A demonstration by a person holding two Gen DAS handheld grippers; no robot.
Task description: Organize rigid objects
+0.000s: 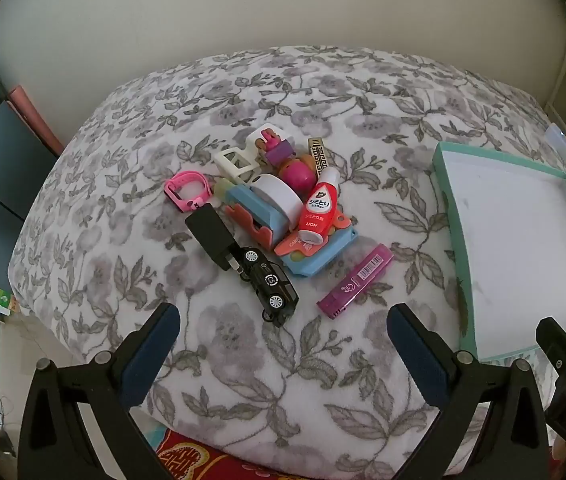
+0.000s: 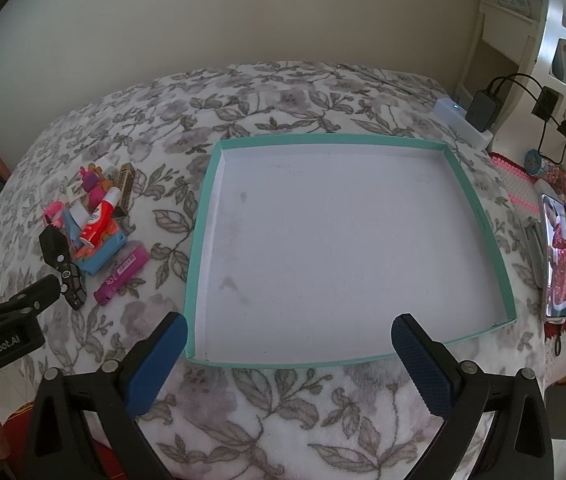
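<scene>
1. Left gripper [image 1: 283, 344]: jaws spread wide, nothing between them, hovering over the floral blanket [image 1: 243, 380], tilted down.
2. Right gripper [image 2: 289, 354]: jaws spread wide, empty, hovering at the near edge of the tray [image 2: 203, 216].
3. Tray: teal rim, white floor, nothing in it. It lies at 12 o'clock from the right gripper and at 2 o'clock from the left gripper.
4. Nearest pieces to the left gripper, at 12 o'clock: black car [image 1: 269, 284], long axis 10-to-4, and purple case [image 1: 357, 280], long axis 8-to-2. Both lie apart from each other.
5. Behind them is the pile [image 1: 275, 196]: black charger [image 1: 211, 236] touching the car; red bottle [image 1: 317, 208] lying on a blue-orange toy [image 1: 315, 252]; tape roll [image 1: 279, 196]; pink watch [image 1: 185, 192] at its 9 o'clock side.
6. Key relation: the pile sits dead ahead of the left gripper, but at 10 o'clock and well apart from the right. My guess is the left picks first, car or case, then carries toward 2 o'clock.
7. Hard to read: the far pile, with a pink ball [image 1: 297, 172], white frame [image 1: 239, 162] and patterned bar [image 1: 319, 156], overlaps heavily, so the undersides are hidden. The tray's far right corner is cut off in the left view.
</scene>
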